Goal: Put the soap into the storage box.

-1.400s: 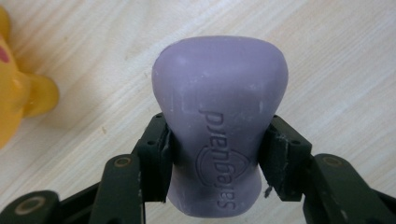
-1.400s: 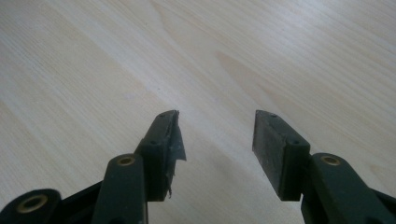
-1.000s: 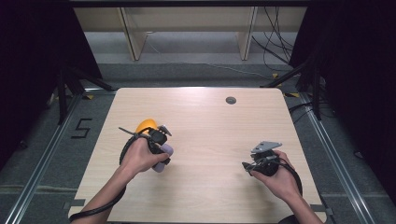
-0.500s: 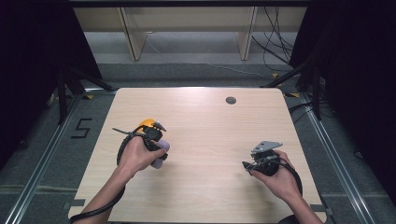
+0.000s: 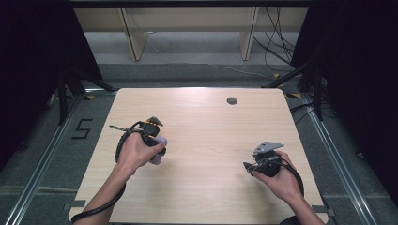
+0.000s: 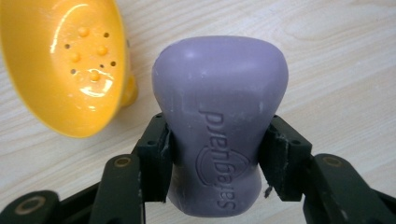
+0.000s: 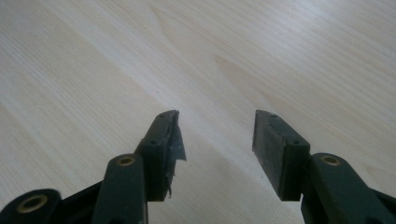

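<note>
**Supervisor:** Report status of the transfer.

**Operator:** I have the left gripper (image 6: 212, 154) clenched on the purple soap bar (image 6: 218, 126). Its jaws press the bar's two narrow flanks at the waist. The bar is held over the table (image 5: 211, 140), left of centre, with the yellow soap dish (image 6: 70, 60) just beside it and apart from it. My judgement: pickup is done; placing the bar in the dish is left.

**Supervisor:** Orientation of the bar?

**Operator:** In the left gripper view, the long axis runs along the jaws, away from the camera. The broad embossed face is toward the lens, and the rounded far end projects beyond the jaw tips. The dish lies to the left of that end, its perforated hollow facing the camera.

**Supervisor:** Second tool?

**Operator:** The right gripper (image 7: 217, 135) is released, jaws apart, nothing between them, over bare wood near the table's right front.
</note>
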`<state>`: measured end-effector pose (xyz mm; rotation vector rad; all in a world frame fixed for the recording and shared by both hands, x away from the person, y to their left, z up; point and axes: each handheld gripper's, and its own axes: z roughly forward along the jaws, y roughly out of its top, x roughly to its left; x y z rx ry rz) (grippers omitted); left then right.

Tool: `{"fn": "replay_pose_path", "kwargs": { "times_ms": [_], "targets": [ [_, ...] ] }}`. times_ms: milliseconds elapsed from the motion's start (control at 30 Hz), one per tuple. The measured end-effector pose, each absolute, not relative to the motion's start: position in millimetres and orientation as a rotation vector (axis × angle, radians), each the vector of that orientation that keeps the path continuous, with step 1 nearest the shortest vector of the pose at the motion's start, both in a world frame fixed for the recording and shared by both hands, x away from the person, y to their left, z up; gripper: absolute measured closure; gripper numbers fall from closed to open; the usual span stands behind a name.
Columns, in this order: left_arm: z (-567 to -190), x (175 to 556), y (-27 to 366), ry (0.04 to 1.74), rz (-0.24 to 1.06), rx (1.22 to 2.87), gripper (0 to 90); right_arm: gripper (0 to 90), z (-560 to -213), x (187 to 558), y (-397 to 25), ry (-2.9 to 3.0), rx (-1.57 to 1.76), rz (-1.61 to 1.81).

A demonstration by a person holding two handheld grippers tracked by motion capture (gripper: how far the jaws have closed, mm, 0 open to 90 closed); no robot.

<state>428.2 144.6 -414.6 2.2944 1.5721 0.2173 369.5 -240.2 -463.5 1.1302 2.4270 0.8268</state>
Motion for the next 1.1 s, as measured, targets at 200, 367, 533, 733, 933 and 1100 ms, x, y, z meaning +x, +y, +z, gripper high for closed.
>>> {"fn": "replay_pose_path", "kwargs": {
  "times_ms": [200,367,533,733,933,1100],
  "targets": [
    [-411.4,437.2,151.8,1.602,0.245,2.276,48.8,50.9,-463.3,369.2,-240.2,2.426,1.132,0.824],
    [-409.9,441.7,154.7,1.613,0.246,2.266,48.8,50.9,-462.9,369.2,-240.2,2.429,1.138,0.823],
    [-409.3,444.3,155.7,1.616,0.248,2.260,48.8,50.9,-463.1,369.2,-240.2,2.424,1.134,0.826],
    [-407.3,448.6,159.1,1.629,0.288,2.269,48.8,50.9,-463.3,369.2,-240.1,2.426,1.138,0.827],
    [-402.5,451.9,160.1,1.686,0.269,2.246,48.8,50.9,-463.1,369.1,-239.9,2.428,1.144,0.828],
    [-399.4,455.1,163.2,1.690,0.291,2.226,48.8,50.9,-463.5,369.4,-240.2,2.426,1.134,0.828]
  ]
}}
